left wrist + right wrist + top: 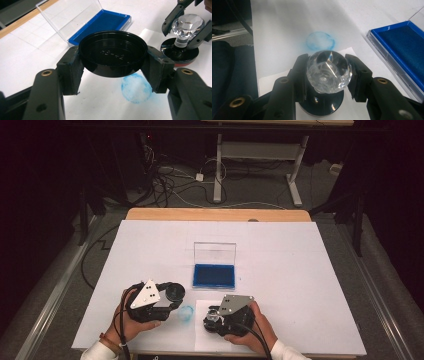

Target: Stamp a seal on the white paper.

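My left gripper (113,72) is shut on a round black lid (113,53), held level above the white table; in the high view the black lid (175,291) sits at the left gripper (172,296) near the front left. My right gripper (327,75) is shut on the clear faceted knob (328,71) of a stamp whose round black base (322,105) rests on a white sheet of paper (202,330). The stamp (183,35) also appears at the right of the left gripper view. A round blue stamped mark (186,313) lies on the table between the two grippers.
An open blue ink pad (214,275) with its clear lid (215,253) raised stands at the table's middle. The white table covering (280,255) runs back to a wooden edge (215,214). Behind it are cables and desk legs on the floor.
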{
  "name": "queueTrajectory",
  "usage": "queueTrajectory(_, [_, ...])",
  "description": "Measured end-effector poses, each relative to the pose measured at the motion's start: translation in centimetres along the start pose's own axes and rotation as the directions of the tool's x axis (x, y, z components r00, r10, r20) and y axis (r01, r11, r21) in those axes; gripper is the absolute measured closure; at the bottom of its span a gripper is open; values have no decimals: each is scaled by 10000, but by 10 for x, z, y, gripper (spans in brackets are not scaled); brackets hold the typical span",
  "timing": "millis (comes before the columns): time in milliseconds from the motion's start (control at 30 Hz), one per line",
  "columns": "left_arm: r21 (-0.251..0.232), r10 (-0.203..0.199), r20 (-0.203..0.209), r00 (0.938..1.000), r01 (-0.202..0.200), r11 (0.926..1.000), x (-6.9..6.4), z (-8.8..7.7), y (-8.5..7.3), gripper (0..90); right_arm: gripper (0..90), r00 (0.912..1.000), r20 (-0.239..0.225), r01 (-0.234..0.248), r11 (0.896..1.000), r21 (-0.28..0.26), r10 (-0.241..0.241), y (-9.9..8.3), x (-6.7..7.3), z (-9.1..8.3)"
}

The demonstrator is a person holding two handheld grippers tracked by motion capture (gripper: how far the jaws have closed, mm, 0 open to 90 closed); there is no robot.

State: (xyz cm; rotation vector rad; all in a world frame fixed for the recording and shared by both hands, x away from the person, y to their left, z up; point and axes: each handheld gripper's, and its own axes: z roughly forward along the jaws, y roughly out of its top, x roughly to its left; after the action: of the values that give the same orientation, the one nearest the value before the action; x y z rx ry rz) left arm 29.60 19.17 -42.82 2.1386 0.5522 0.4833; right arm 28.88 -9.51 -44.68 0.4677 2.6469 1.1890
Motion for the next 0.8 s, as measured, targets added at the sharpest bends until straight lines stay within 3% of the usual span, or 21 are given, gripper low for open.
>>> queueTrajectory(500, [-66,-122,-117,9999,122,9999,5,-12,-4,365,569,10000,33,24,9997,248,-25,-3,2,1])
queueTrajectory(800, [56,-370,-337,9987,372,9993,5,-22,-19,365,570,9999,60,93,9995,309,-95,-2,3,2])
